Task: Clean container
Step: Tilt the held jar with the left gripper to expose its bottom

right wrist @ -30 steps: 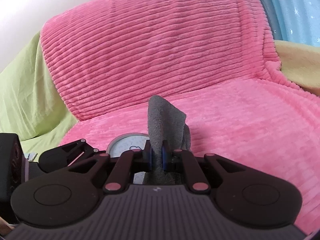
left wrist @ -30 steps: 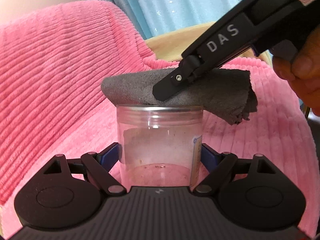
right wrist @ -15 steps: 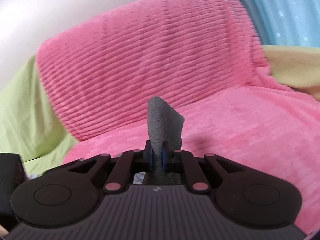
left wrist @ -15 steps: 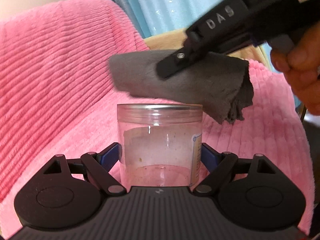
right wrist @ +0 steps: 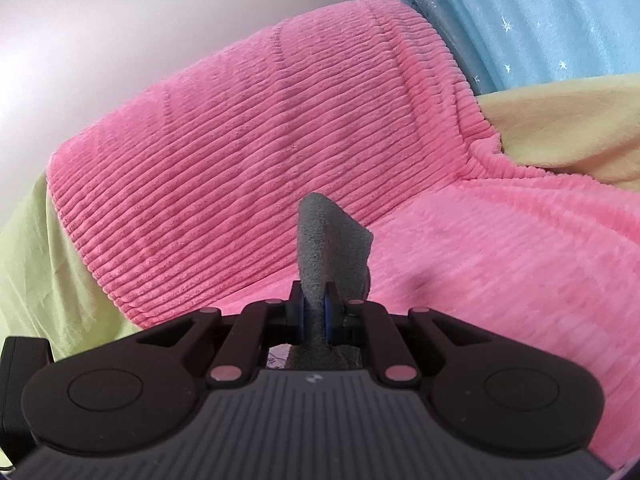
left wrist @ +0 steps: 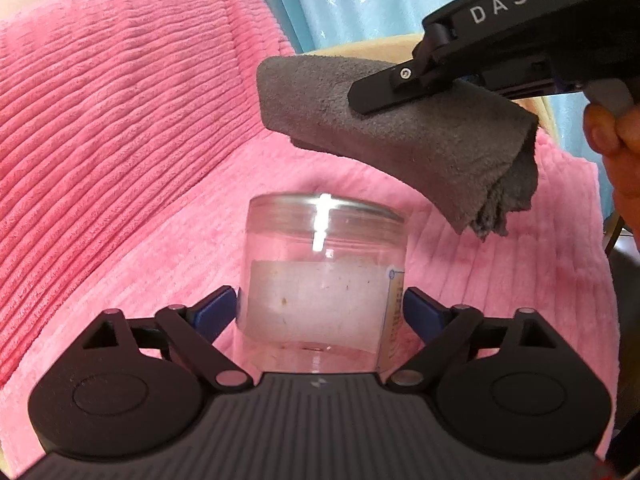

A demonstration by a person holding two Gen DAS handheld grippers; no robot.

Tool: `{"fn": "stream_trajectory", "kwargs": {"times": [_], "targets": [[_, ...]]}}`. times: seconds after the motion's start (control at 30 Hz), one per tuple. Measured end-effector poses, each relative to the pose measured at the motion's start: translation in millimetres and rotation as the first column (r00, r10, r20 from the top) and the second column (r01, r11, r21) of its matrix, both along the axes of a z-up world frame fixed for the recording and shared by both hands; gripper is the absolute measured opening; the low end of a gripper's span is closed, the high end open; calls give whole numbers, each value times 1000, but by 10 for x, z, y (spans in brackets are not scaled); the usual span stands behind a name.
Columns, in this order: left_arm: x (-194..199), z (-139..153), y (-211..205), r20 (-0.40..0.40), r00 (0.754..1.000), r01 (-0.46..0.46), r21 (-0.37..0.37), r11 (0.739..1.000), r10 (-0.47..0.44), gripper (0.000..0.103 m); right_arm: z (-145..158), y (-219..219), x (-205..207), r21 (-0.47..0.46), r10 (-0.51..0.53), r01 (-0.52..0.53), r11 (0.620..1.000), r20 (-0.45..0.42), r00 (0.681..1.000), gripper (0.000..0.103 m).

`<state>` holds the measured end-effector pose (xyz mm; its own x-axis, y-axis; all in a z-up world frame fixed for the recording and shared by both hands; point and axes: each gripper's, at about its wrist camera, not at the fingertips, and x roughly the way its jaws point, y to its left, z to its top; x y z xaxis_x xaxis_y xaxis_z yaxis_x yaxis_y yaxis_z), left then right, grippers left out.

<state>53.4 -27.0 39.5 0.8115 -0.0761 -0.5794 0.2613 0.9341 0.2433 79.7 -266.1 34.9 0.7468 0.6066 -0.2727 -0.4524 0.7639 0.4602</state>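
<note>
Left wrist view: "DAS" printed on right gripper (left wrist: pixel 360 104) clamping cloth (left wrist: pixel 400 136).

A home: sofa under pink ribbed throw (right wrist: pixel 280 152), star-patterned blue curtain (right wrist: pixel 540 20).

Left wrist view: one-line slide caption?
Opening left tool straddles the clear plastic jar on pink ribbed blanket; right tool holds grey cloth above.

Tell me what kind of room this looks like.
Probably a living room or bedroom at home: a seat draped in a pink ribbed blanket, a blue star-print curtain behind it, and a yellow throw alongside. The clear container sits on the blanket.
</note>
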Motion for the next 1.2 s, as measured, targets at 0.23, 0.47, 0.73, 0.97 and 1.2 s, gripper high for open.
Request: {"fn": "stream_trajectory", "kwargs": {"times": [0.23,0.47,0.73,0.97,1.2], "targets": [[-27,-66,-132,4,1000,23,64,998,-23,95,-81,-143,88,12,-24,25,1000,-44,999,8],[39,-114,-102,46,999,14,28,1000,-15,96,-148,-204,160,35,-24,27,999,-83,996,8],[28,-160,-62,48,999,13,-29,999,-11,96,-195,-172,194,23,-21,24,999,-99,995,8],[-52,-153,-66,65,998,27,-64,998,-23,91,-194,-139,182,20,-21,23,1000,-91,996,8],[-348,-62,-14,108,993,40,0,999,-40,89,-148,-37,146,51,75,-73,996,-48,996,8]]}}
